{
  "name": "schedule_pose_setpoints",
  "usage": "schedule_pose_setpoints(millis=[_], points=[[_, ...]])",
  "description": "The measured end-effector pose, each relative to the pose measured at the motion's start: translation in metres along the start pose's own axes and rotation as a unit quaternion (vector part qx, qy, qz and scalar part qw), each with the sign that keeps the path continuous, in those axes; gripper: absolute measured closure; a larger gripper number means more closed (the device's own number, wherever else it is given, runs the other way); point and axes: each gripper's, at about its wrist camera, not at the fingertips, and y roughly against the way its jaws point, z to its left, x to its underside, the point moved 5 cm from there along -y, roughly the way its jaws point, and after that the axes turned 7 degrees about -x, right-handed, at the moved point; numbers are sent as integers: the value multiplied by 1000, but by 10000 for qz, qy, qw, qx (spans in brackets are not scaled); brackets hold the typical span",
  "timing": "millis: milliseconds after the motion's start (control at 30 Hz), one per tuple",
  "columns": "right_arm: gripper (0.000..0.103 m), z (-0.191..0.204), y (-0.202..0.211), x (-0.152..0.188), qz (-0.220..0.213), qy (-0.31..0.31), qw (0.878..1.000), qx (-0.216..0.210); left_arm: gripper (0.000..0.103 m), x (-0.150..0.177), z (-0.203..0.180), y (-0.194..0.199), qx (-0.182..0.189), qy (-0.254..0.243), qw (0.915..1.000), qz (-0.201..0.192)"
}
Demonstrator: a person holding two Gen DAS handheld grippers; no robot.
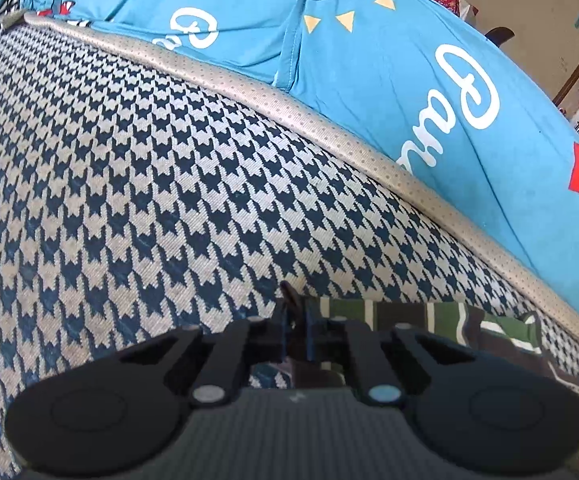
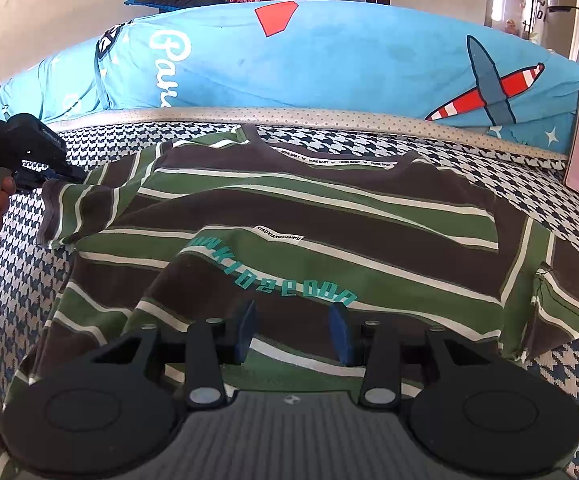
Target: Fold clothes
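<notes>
Two tongs work over a striped shirt lying flat on the houndstooth bed. Left tongs pinch its far-left sleeve; right tongs hover spread over the near hem, gripping nothing.

Striped shirt: neck tape reads "HONE BABY" repeated; white tag reads "XIAOXIANGHANMU"; teal chest print only partly legible. Blue pillow: white script "Par…", partly hidden.

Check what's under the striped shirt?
The striped shirt lies flat on the houndstooth cover, which shows all around it. Whatever is directly beneath the fabric is covered and cannot be seen.
</notes>
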Motion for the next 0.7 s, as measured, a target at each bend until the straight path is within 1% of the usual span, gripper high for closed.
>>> schedule_pose_setpoints(millis=[67, 133, 200, 267, 333, 400, 433, 500, 567, 600, 667, 700], points=[[63, 0, -1, 0, -1, -17, 10000, 13, 97, 1, -6, 1, -144, -113, 9998, -115], [63, 0, -1, 0, 1, -25, 10000, 27, 99, -1, -10, 6, -404, -249, 9984, -319], [63, 0, -2, 0, 1, -40, 10000, 38, 99, -5, -20, 14, -742, -571, 9930, -723], [63, -1, -3, -1, -3, -65, 10000, 42, 99, -8, -32, 24, -1048, -939, 9834, -1149], [63, -2, -4, -1, -10, -100, 9999, 37, 99, -12, -36, 27, -1093, -866, 9825, -1238], [63, -3, -4, -2, -22, -115, 9999, 30, 99, -15, -37, 25, -1149, -897, 9809, -1285], [63, -3, -4, -2, -28, -117, 9999, 27, 97, -16, -38, 24, -1178, -913, 9801, -1309], [63, -4, -4, -3, -32, -106, 9999, 37, 95, -17, -35, 19, -1575, -948, 9737, -1343], [63, -6, -2, -4, -76, -58, 9999, 67, 94, -20, -28, 26, -1563, -746, 9758, -1338], [63, -7, -1, -6, -118, -35, 9999, 111, 92, -22, -24, 30, -1554, -644, 9767, -1336], [63, -13, 4, -9, -214, -51, 9996, 196, 81, -25, -17, 37, -1537, -439, 9781, -1330], [63, -17, 6, -10, -252, -96, 9994, 205, 71, -27, -13, 41, -1528, -337, 9787, -1327]])
